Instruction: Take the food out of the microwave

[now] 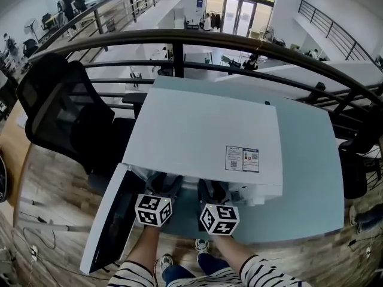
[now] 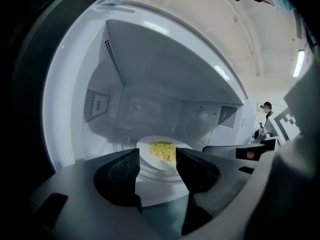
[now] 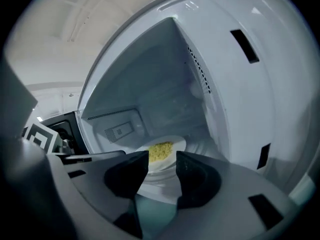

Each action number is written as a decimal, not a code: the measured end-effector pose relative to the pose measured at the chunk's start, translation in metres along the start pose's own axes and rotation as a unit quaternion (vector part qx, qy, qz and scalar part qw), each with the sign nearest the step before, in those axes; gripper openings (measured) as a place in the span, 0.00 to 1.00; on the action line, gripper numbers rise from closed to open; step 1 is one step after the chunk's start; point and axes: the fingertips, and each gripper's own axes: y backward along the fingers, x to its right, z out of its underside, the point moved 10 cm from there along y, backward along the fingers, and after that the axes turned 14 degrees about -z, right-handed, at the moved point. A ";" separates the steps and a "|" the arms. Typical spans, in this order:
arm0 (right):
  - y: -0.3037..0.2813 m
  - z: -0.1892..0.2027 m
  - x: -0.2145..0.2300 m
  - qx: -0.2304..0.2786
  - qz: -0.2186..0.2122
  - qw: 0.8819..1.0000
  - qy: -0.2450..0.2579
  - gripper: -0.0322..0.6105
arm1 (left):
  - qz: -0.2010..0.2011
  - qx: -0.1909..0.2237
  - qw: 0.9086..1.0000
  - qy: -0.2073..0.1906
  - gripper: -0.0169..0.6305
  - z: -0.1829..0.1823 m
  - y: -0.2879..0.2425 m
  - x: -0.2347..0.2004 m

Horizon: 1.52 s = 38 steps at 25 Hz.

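I stand at an open white microwave (image 1: pixel 203 130) with its door (image 1: pixel 111 226) swung out to the microwave's left. Both my tongs reach toward its mouth. The left gripper (image 2: pixel 156 166) sits at the left half of the opening with its jaws apart and nothing clamped. The right gripper (image 3: pixel 162 171) sits at the right half, also parted and empty.

A small heap of yellow food (image 2: pixel 163 150) lies on a white plate (image 2: pixel 145 146) in the middle of the microwave floor, deeper in than either pair of jaws.

I judge the plate's rim to be thin and smooth, so a shallow bite could slip. If one side lifts sooner than the other, the plate would tilt and shed the loose food. The plate may also catch on the microwave's front lip on the way out.
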 end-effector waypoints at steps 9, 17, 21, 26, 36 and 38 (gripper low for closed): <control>-0.024 0.001 0.003 -0.017 0.064 0.998 -0.011 0.32 | -0.002 -0.030 1.000 -0.010 0.35 -0.009 -0.023 -0.006; -0.031 0.000 0.002 -0.041 0.081 0.996 -0.013 0.32 | -0.012 -0.098 0.995 -0.020 0.35 -0.011 -0.038 -0.005; -0.033 0.000 0.001 -0.047 0.074 0.996 -0.009 0.32 | -0.008 -0.117 0.993 -0.030 0.35 -0.009 -0.040 -0.001; -0.031 0.002 0.001 -0.039 0.057 0.997 -0.022 0.32 | 0.000 -0.114 0.993 -0.018 0.35 -0.008 -0.039 0.000; -0.013 0.000 0.001 -0.030 0.031 0.998 -0.046 0.32 | 0.007 -0.096 0.995 0.005 0.35 -0.006 -0.015 0.007; -0.006 0.001 -0.001 -0.031 0.026 0.998 -0.053 0.32 | 0.006 -0.093 0.996 0.015 0.35 -0.004 -0.006 0.009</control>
